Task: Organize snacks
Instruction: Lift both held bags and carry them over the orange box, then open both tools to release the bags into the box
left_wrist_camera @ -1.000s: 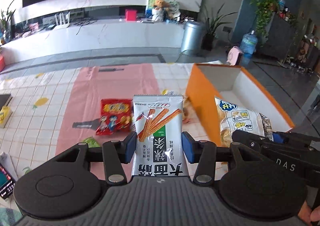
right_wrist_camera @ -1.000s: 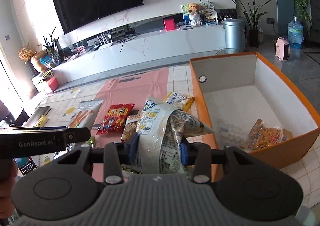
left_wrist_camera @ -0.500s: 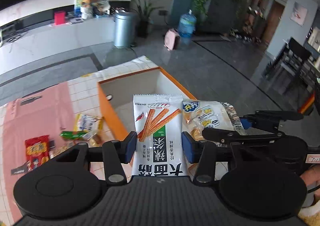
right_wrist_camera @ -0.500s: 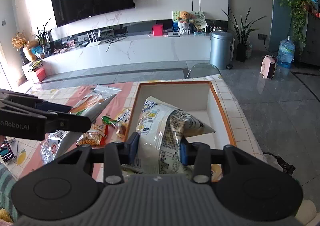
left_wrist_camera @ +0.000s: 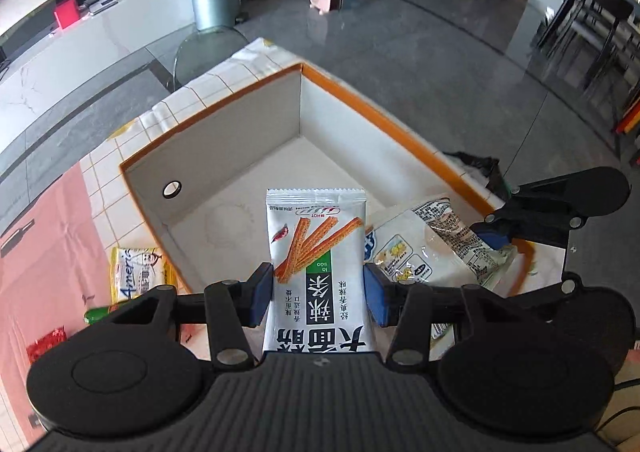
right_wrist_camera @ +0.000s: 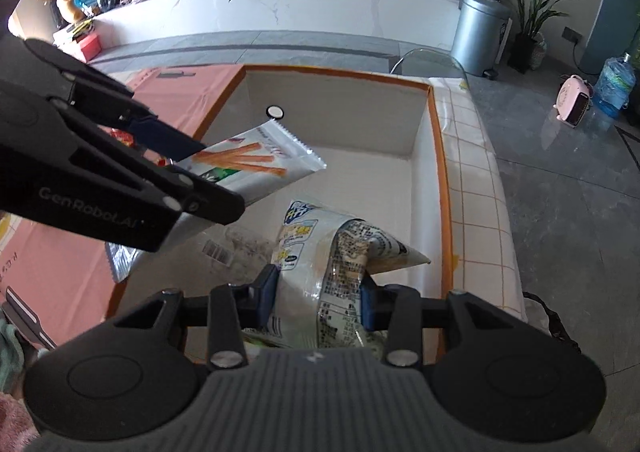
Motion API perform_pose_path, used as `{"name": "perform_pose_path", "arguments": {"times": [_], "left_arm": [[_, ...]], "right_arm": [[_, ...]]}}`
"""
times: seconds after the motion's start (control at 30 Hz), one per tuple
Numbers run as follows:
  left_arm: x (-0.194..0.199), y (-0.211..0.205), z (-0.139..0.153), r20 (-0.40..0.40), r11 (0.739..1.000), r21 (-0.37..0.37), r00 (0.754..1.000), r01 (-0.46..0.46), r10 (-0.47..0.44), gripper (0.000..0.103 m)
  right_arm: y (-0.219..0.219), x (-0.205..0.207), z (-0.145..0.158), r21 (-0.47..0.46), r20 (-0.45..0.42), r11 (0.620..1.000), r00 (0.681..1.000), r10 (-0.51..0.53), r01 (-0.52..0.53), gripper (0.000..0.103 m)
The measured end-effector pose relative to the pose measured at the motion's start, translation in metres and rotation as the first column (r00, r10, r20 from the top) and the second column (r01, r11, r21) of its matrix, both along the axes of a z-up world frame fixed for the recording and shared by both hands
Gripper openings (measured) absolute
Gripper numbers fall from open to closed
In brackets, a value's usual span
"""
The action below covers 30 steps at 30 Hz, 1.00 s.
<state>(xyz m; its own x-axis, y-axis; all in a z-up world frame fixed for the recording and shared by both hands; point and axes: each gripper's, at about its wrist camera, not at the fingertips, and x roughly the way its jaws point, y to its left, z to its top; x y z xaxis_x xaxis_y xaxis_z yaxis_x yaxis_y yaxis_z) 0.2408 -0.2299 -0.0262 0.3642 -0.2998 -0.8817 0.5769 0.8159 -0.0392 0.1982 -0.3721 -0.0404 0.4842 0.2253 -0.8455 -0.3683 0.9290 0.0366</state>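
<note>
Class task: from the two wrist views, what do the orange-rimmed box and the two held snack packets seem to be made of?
Orange-rimmed box: likely cardboard, matte white inside; thin flat walls, sharp folded corners.
Stick-snack packet, held by the left gripper: probably glossy plastic film, with a serrated sealed top edge.
Crumpled packet, in the right gripper: thin, partly clear plastic film, creased and shiny.

The left gripper (left_wrist_camera: 318, 294) sits at lower centre of its view, blue pads clamped on a packet. The right gripper (right_wrist_camera: 318, 298), lower centre likewise, pinches a bag.
</note>
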Motion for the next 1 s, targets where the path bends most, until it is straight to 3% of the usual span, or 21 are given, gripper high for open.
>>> {"name": "perform_pose_path", "arguments": {"times": [0.23, 0.47, 0.7, 1.0], "left_arm": [[0.028, -0.016, -0.033, -0.038, 0.994, 0.1, 0.999, 0.034, -0.031, 0.055], [0.037, -0.025, -0.054, -0.069, 0.985, 0.169, 0.997, 0.043, -0.031, 0.055], [0.038, -0.025, -0.059, -0.084, 0.983, 0.172, 0.996, 0.058, -0.044, 0.056], [0.029, -0.013, -0.039, -0.053, 0.991, 0.133, 0.998, 0.023, -0.016, 0.062]], "right_arm": [[0.009, 0.028, -0.031, -0.053, -0.064, 0.997, 0.996, 0.06, -0.064, 0.038], [0.012, 0.048, -0.043, -0.068, -0.103, 0.995, 0.992, 0.071, -0.078, 0.039], [0.016, 0.056, -0.05, -0.095, -0.12, 0.992, 0.99, 0.076, -0.087, 0.043], [0.025, 0.048, -0.03, -0.141, -0.11, 0.988, 0.993, 0.047, -0.062, 0.065]]}}
